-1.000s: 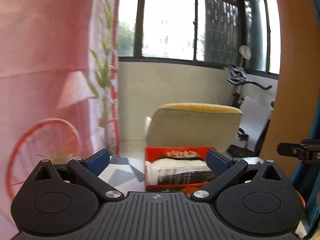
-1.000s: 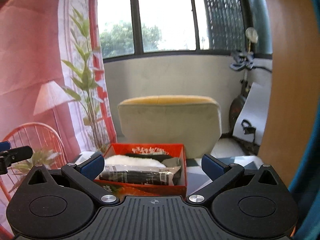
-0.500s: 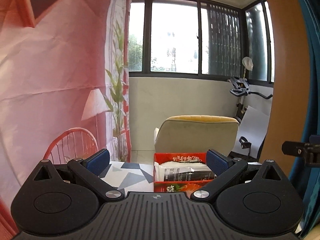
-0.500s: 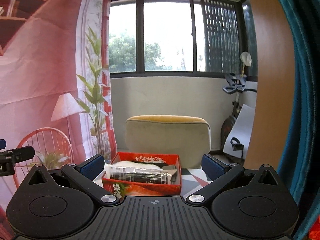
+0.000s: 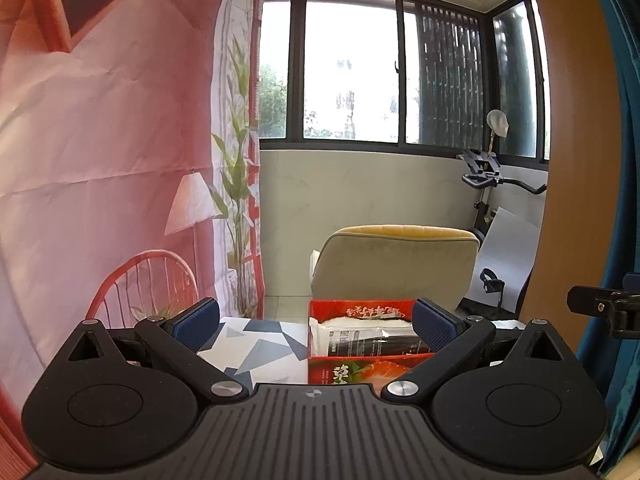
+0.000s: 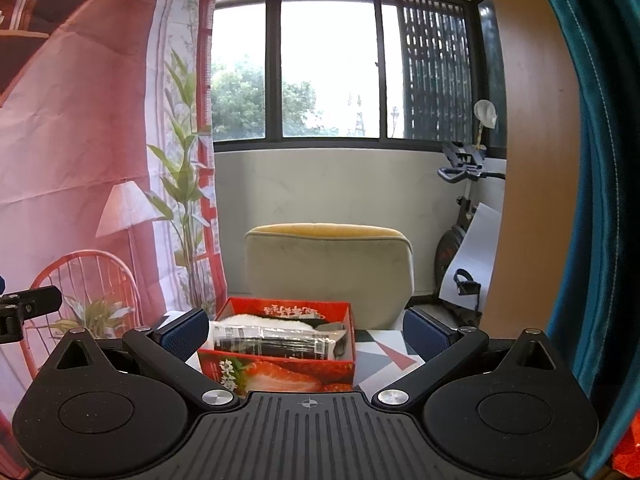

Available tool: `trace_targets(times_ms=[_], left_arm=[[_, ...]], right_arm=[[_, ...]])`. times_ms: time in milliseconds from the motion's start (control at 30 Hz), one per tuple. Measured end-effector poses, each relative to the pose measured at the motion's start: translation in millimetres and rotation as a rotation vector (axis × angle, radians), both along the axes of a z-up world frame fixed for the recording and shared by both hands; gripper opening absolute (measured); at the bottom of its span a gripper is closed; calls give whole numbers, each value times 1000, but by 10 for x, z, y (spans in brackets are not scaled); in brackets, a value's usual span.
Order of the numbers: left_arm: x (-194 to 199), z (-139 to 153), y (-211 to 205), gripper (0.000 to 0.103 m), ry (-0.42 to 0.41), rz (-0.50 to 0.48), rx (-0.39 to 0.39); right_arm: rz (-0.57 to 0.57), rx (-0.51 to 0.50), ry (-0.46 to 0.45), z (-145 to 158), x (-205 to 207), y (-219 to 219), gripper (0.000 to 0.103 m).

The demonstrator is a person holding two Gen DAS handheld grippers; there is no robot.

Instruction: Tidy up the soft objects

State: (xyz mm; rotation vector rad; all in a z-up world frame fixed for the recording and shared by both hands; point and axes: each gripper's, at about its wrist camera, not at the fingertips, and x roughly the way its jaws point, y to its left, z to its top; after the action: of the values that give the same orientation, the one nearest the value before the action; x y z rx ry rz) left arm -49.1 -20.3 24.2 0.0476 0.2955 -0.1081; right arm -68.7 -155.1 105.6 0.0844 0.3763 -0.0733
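A red cardboard box (image 5: 360, 372) printed with strawberries stands on a table with a geometric-pattern cloth (image 5: 256, 344). Inside it lie a white soft item (image 5: 360, 321) and a dark plastic-wrapped pack (image 5: 372, 346). The box (image 6: 280, 372), the white item (image 6: 260, 319) and the pack (image 6: 276, 344) also show in the right wrist view. My left gripper (image 5: 316, 322) is open and empty, held back from the box. My right gripper (image 6: 306, 330) is open and empty, also back from the box.
A beige chair with a yellow top edge (image 5: 396, 264) stands behind the table. A pink printed backdrop (image 5: 100, 160) hangs at the left. A brown wall panel (image 5: 576, 140) and teal curtain (image 6: 600, 160) are at the right. An exercise bike (image 5: 488, 184) stands by the window.
Both grippers have pulled back and away from the box, which now looks smaller and farther. Both stay open and empty.
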Motion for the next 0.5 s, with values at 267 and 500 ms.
trace_targets(times_ms=[267,500], left_arm=[[11,-11,46,103,5,1,-4],[3,-10,39,103,8,2,-4]], right_arm=[[-4,1,3,-7,-4,-2,103],[-7,2,10,-7,19,-5,103]])
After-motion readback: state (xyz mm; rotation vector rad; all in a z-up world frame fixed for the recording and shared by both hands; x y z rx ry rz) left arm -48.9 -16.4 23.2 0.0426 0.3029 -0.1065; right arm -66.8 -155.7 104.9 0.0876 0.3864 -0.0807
